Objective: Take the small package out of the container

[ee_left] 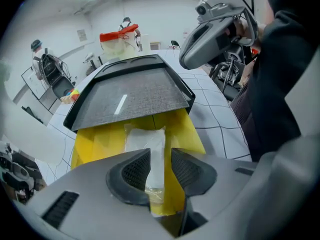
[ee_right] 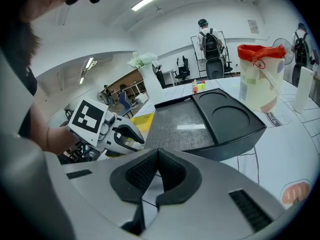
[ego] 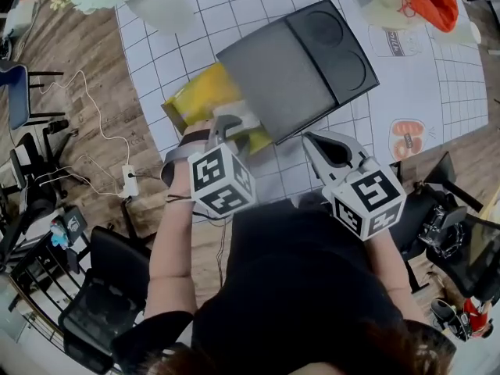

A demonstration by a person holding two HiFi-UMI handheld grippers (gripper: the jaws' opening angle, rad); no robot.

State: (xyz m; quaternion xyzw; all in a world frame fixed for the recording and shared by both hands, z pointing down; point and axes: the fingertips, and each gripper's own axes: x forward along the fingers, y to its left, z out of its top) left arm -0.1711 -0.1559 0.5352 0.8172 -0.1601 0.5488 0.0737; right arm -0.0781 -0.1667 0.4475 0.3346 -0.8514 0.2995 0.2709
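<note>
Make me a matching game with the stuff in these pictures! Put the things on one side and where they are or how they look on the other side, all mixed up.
Things:
1. grey tray
2. small package
3. right gripper
4. tub

Matches:
A. fingers together, nothing in them
B. orange cover on top
C. partly covering the yellow container
D. between the fingers of the left gripper

Right pairs: 1-C, 2-D, 3-A, 4-B.
</note>
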